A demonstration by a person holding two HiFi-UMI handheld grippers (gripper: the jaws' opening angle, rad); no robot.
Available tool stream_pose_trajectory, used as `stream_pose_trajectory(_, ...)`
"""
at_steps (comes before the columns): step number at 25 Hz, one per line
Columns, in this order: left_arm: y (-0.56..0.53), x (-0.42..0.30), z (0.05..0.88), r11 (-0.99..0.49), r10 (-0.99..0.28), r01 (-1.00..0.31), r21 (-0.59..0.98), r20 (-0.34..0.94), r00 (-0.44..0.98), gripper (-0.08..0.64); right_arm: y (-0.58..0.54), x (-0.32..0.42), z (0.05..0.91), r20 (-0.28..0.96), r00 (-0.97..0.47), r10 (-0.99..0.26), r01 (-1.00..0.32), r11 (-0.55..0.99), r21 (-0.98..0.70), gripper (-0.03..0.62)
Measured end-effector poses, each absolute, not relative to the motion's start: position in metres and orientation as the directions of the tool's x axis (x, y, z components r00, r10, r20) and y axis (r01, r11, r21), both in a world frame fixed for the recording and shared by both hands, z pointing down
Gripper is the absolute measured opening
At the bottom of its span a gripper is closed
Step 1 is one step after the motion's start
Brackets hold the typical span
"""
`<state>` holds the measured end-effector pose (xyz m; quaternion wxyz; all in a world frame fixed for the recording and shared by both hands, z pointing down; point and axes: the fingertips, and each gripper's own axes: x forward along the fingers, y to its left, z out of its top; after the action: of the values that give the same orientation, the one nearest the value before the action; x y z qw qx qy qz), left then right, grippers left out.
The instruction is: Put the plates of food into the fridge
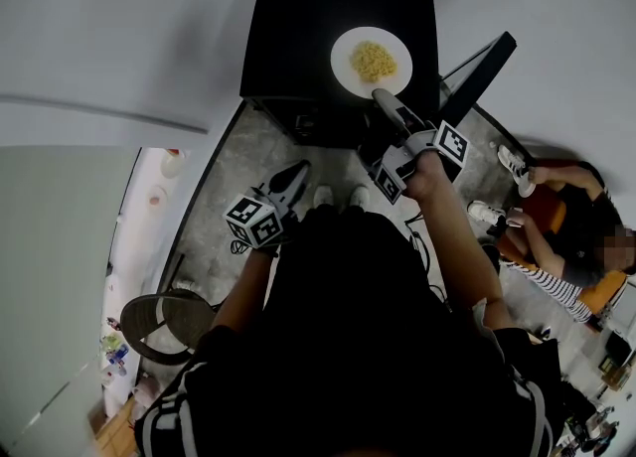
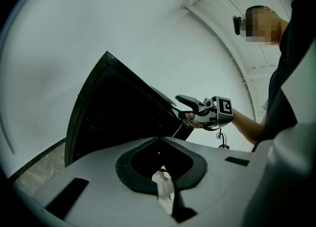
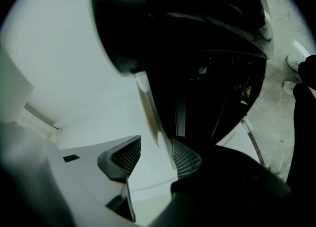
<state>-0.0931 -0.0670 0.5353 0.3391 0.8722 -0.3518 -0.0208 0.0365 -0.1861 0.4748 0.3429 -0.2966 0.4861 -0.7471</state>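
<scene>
Far left there's a round stool point(image 1: 164, 321) on the floor. My left gripper point(image 1: 296, 175) hangs low in front of me, jaws together with nothing in them, well short of the black surface point(image 1: 298, 28). The plate point(image 1: 371, 61) of noodles point(image 1: 373, 60) sits on that surface, near its front right corner. My right gripper point(image 1: 380, 95) is at the plate's near edge, jaws apart with the rim between them, not pinched. A black board point(image 1: 482, 73) leans just right of it, and further right a person point(image 1: 556, 236) sits on the floor.
</scene>
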Motion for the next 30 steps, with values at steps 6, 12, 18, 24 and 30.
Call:
stream_pose_trajectory(6, -0.066, -0.093, 0.538, -0.525, -0.62, -0.594, 0.61, 0.204, 0.758, 0.025, -0.181, 0.035, 0.479, 0.132, -0.632, -0.764, 0.182, -0.312, -0.932, 0.124)
stream_pose_trajectory(12, -0.064, -0.095, 0.542, -0.523, -0.611, -0.589, 0.616, 0.21, 0.763, 0.025, -0.184, 0.036, 0.469, 0.11, -0.608, -0.786, 0.22, -0.3, -0.928, 0.132)
stream_pose_trajectory(18, -0.061, -0.093, 0.544, -0.526, -0.605, -0.58, 0.622, 0.206, 0.769, 0.025, -0.185, 0.031, 0.463, 0.103, -0.622, -0.776, 0.223, -0.301, -0.927, 0.143)
stream_pose_trajectory(24, -0.058, -0.093, 0.542, -0.53, -0.598, -0.572, 0.626, 0.202, 0.775, 0.025, -0.184, 0.03, 0.46, 0.111, -0.624, -0.773, 0.226, -0.315, -0.922, 0.132)
stream_pose_trajectory(30, -0.056, -0.09, 0.543, -0.525, -0.595, -0.567, 0.634, 0.204, 0.778, 0.025, -0.183, 0.031, 0.464, 0.135, -0.633, -0.763, 0.19, -0.322, -0.928, 0.035)
